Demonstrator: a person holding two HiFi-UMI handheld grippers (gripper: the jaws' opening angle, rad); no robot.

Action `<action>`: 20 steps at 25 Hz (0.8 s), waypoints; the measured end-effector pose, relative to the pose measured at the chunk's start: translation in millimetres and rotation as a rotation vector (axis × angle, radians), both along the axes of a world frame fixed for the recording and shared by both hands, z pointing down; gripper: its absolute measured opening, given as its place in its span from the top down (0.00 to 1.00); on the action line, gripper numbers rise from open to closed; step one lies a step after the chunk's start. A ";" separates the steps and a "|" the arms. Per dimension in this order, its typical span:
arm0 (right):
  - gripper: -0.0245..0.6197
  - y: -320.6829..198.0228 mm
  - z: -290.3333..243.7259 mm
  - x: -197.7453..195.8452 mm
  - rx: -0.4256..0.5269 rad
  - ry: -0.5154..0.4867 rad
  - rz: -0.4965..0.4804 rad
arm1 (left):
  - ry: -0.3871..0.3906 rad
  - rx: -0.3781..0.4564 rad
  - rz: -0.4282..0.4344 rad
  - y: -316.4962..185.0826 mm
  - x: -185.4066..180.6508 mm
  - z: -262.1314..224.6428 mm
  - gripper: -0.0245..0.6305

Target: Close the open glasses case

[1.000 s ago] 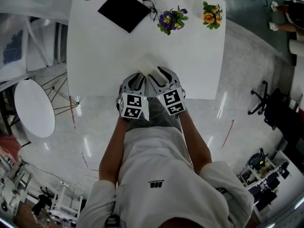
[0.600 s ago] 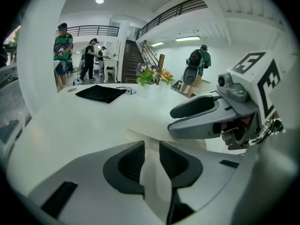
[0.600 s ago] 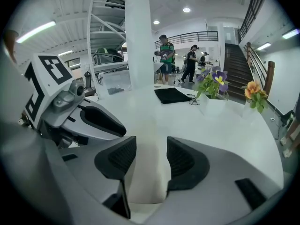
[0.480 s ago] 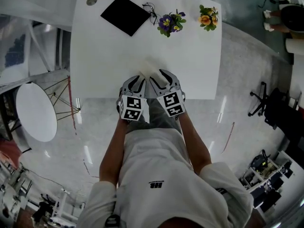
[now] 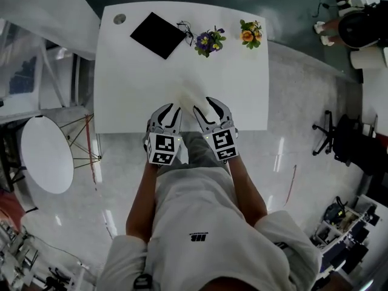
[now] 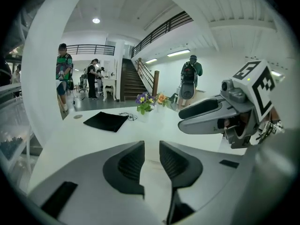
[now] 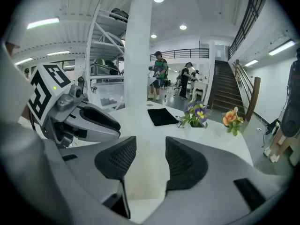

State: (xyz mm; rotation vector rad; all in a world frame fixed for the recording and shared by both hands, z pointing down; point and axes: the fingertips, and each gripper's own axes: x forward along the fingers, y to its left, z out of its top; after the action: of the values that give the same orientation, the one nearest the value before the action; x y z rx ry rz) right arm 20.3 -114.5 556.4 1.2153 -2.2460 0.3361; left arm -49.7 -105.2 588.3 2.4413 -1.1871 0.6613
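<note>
Neither of your grippers has hold of the glasses case (image 5: pixel 189 93). It lies on the white table (image 5: pixel 127 90), toward the near edge, just beyond the tips of both tools and roughly between them. It is pale against the pale tabletop, so from the head view you cannot tell whether its lid is up or already down. Treat the closing as unconfirmed.

Your left gripper (image 5: pixel 171 109) sits at the near edge with its jaws only a narrow slit apart. The left gripper view shows just a pale strip through that slit and nothing clamped. Your right gripper (image 5: pixel 209 105) is close beside it on the right, its jaws set somewhat wider and likewise empty.

What remains, as far as this shows, is to check the lid and press it down if it stands open.

Well apart on the far side are a black cloth (image 5: pixel 157 34), a pair of glasses (image 5: pixel 186 29) just right of it, and two small flower pots (image 5: pixel 208 41), none of them in your way.
</note>
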 end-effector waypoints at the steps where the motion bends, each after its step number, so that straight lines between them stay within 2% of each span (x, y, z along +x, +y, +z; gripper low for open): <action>1: 0.66 2.6 -8.1 -0.4 0.014 -0.002 0.004 | 0.004 0.014 0.002 2.1 -1.7 -7.1 0.79; 9: 0.67 35.0 -47.6 2.2 0.070 -0.004 0.058 | 0.013 0.086 0.027 22.3 -17.5 -51.9 0.79; 15: 0.67 51.6 -53.5 12.2 0.064 0.003 0.109 | 0.008 0.091 0.061 33.1 -18.9 -62.2 0.79; 20: 0.67 55.8 -58.5 15.0 0.062 0.008 0.108 | 0.003 0.076 0.075 36.6 -14.0 -62.9 0.78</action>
State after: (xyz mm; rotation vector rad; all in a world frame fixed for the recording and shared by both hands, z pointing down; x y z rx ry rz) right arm 35.2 -58.7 497.9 1.3712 -2.2033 0.3042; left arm -63.7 -68.5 525.4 2.5594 -1.1449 0.6451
